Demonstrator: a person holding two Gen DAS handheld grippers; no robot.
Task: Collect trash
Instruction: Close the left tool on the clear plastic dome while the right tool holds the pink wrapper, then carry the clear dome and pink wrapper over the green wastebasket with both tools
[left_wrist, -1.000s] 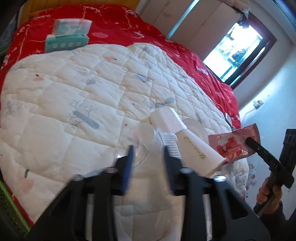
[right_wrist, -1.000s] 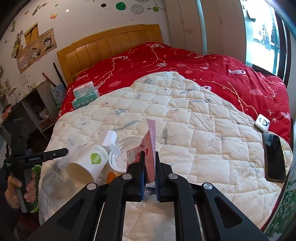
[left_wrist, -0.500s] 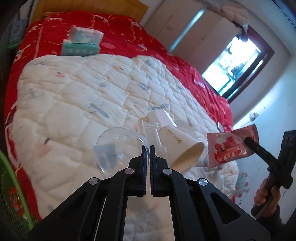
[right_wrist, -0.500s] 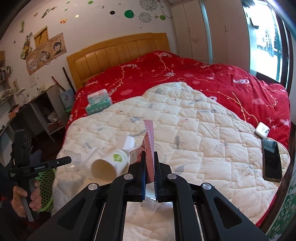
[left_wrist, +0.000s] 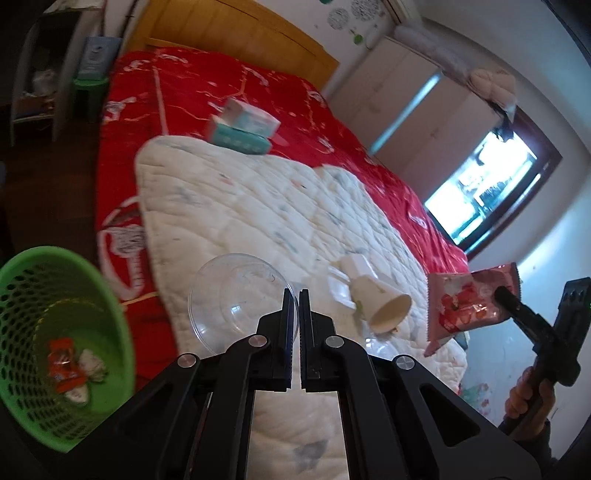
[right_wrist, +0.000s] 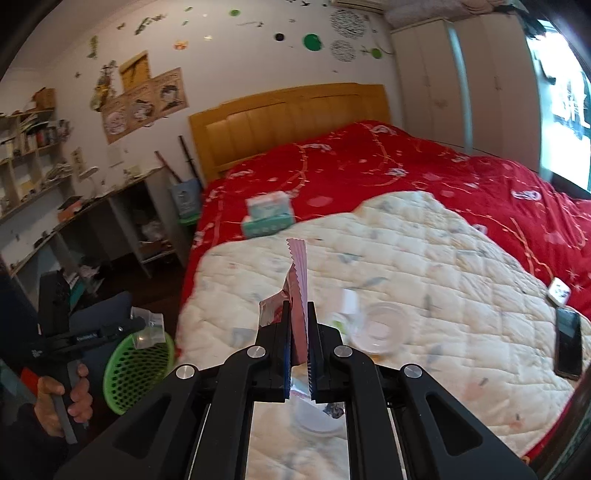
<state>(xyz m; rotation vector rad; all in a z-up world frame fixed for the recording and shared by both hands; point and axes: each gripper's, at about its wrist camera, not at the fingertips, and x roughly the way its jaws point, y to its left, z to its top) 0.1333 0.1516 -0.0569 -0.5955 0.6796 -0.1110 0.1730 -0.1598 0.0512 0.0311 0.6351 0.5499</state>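
My left hand-held gripper (left_wrist: 294, 295) pinches a clear plastic lid (left_wrist: 236, 295); my right hand-held gripper (right_wrist: 298, 314) clamps a pink snack wrapper (right_wrist: 297, 273), its lower end hidden.

A: Where is the paper cup (left_wrist: 384, 306)?
B: On its side on the quilt (left_wrist: 258, 206), near the bed's foot edge.
A: The basket (left_wrist: 55, 332)?
B: On the floor beside the bed; wrappers (left_wrist: 66, 365) lie in it.

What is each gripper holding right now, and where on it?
The left gripper is shut on the rim of a clear plastic dome lid. The right gripper is shut on one end of a pink strawberry-print snack wrapper.
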